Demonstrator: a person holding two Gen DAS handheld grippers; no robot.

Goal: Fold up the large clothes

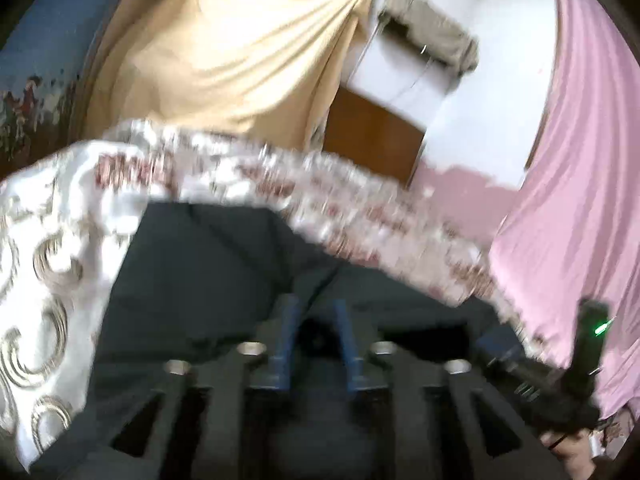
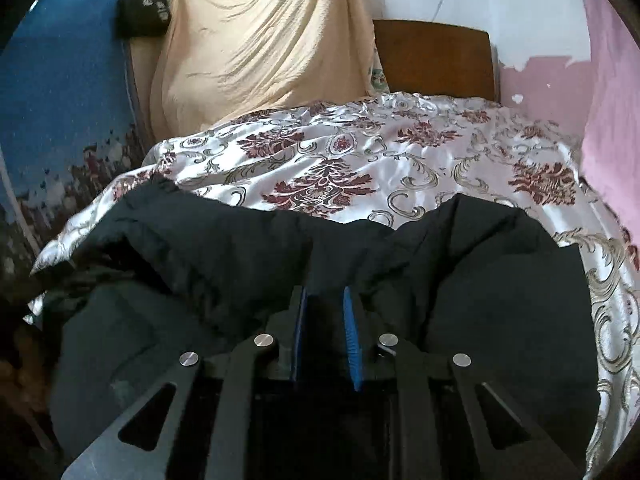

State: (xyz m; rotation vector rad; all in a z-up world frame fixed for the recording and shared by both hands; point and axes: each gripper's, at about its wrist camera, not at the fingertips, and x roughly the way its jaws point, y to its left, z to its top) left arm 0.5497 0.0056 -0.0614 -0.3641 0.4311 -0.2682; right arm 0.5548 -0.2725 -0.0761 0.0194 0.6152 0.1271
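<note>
With the dark garment (image 2: 248, 256) spread on the bed (image 2: 400, 160), both the left hand-held gripper (image 1: 316, 320) and right hand-held gripper (image 2: 326, 312) stand slightly apart, gripping nothing visible; next, an edge needs clamping for folding.

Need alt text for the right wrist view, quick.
A dark jacket lies bunched on a floral satin bedspread, the right gripper over it with blue pads slightly apart. A beige cloth hangs behind.

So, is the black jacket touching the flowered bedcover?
Touching. The right wrist view shows the black jacket lying directly on the flowered bedcover, its upper edge resting on the satin with no gap beneath.
</note>
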